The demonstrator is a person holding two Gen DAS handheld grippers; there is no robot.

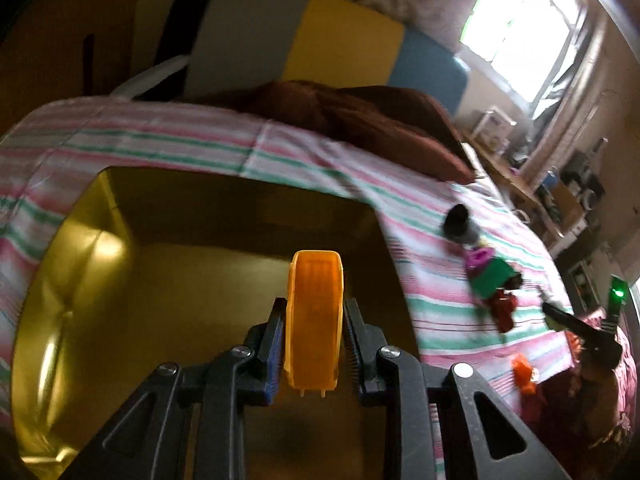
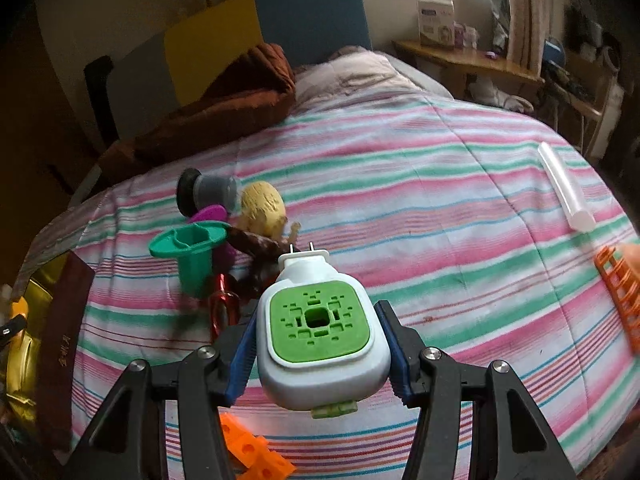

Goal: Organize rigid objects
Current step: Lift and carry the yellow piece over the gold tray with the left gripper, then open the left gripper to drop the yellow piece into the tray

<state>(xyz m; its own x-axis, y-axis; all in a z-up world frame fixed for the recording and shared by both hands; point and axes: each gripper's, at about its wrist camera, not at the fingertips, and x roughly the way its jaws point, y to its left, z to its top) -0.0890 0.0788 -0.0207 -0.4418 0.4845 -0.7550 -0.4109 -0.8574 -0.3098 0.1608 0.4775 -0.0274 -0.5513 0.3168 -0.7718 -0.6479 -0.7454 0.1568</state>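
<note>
My left gripper (image 1: 314, 344) is shut on an orange plastic piece (image 1: 314, 320) and holds it over the open gold box (image 1: 80, 272) on the bed. My right gripper (image 2: 322, 344) is shut on a white plug-in device with a green top (image 2: 320, 328), held above the striped bedspread (image 2: 440, 208). Ahead of it lies a pile of small things: a teal cup-shaped toy (image 2: 192, 252), a grey and black cap (image 2: 208, 194), a yellow doll head (image 2: 262, 206) and a red carabiner (image 2: 220, 304). The same pile (image 1: 486, 268) shows to the right in the left wrist view.
Orange blocks (image 2: 252, 452) lie below the right gripper. An orange grid piece (image 2: 620, 296) and a clear tube (image 2: 564, 188) lie at the right. A brown blanket (image 2: 224, 100) lies at the head of the bed. The gold box's lid (image 2: 60, 344) stands at the left edge.
</note>
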